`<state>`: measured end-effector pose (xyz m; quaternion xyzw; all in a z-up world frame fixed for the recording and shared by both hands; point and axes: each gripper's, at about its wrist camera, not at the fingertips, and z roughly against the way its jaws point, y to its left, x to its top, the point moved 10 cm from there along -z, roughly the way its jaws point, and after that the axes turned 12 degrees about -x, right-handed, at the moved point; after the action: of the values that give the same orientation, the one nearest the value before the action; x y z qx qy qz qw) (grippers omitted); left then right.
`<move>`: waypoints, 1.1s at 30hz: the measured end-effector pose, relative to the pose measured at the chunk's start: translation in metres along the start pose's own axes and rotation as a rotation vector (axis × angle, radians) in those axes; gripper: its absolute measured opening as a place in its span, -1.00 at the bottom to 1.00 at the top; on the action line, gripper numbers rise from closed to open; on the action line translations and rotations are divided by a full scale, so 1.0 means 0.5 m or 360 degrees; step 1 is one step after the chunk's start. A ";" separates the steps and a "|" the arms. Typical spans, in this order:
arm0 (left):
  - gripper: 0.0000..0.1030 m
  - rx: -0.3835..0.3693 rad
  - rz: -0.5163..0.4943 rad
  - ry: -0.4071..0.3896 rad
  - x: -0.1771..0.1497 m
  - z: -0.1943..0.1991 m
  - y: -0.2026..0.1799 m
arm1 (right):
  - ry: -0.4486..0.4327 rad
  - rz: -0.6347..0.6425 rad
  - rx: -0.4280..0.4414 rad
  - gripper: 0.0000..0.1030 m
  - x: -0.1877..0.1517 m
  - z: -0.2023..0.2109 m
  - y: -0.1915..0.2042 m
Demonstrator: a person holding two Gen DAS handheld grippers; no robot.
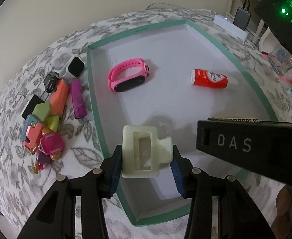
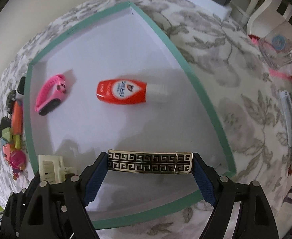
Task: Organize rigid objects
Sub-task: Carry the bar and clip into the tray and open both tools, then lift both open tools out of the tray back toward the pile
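Observation:
A shallow white tray with a green rim (image 1: 95, 99) lies on a floral cloth. Inside it are a pink watch band (image 1: 129, 75) and a red bottle with a white cap (image 1: 208, 78), both on their sides. My left gripper (image 1: 146, 151) is shut on a cream plastic frame (image 1: 130, 139) just above the tray's near left part. My right gripper (image 2: 150, 156) is shut on a gold and black metal bracelet (image 2: 150, 161), gripped by its two ends and hanging low over the tray's near side. In the right wrist view the cream frame (image 2: 48, 167) shows at the lower left.
Left of the tray lies a pile of small things: a white smartwatch (image 1: 76, 66), a purple lighter (image 1: 78, 99), an orange piece (image 1: 60, 97), a pink round toy (image 1: 51, 144). A white box (image 1: 229, 26) stands at the back right. A glass cup (image 2: 281, 47) and clutter sit on the right.

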<state>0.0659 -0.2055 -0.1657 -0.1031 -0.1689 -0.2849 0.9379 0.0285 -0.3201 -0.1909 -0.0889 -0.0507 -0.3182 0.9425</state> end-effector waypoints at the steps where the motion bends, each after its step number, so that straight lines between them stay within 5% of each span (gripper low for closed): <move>1: 0.00 0.0006 -0.0003 0.0002 -0.001 -0.001 0.001 | -0.0005 -0.0001 -0.0002 0.64 0.002 0.000 0.000; 7: 0.26 -0.0009 -0.0010 -0.0012 0.002 0.011 -0.005 | -0.0020 -0.0011 0.0036 0.80 0.006 0.015 0.001; 11: 0.48 -0.0001 -0.0040 -0.0080 0.020 0.041 -0.008 | -0.0146 -0.0049 0.0070 0.92 0.034 0.074 -0.011; 17: 0.53 -0.0041 0.0076 -0.0185 0.050 0.097 0.022 | -0.0353 -0.0136 0.0107 0.92 0.073 0.167 -0.034; 18: 0.68 -0.0028 0.0093 -0.0191 0.051 0.103 0.030 | -0.0378 -0.0143 0.0109 0.92 0.078 0.178 -0.034; 25: 0.83 0.0049 0.0374 -0.0277 0.057 0.153 0.154 | -0.0518 -0.0147 0.0114 1.00 0.091 0.232 -0.023; 33: 0.88 0.0137 0.0823 -0.0383 0.016 0.224 0.350 | -0.0571 0.0028 0.0150 1.00 0.069 0.241 0.085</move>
<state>0.1428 -0.0344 -0.0765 -0.1359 -0.2590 -0.0146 0.9562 0.0770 -0.2832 -0.0733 -0.1003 -0.2321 -0.2862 0.9242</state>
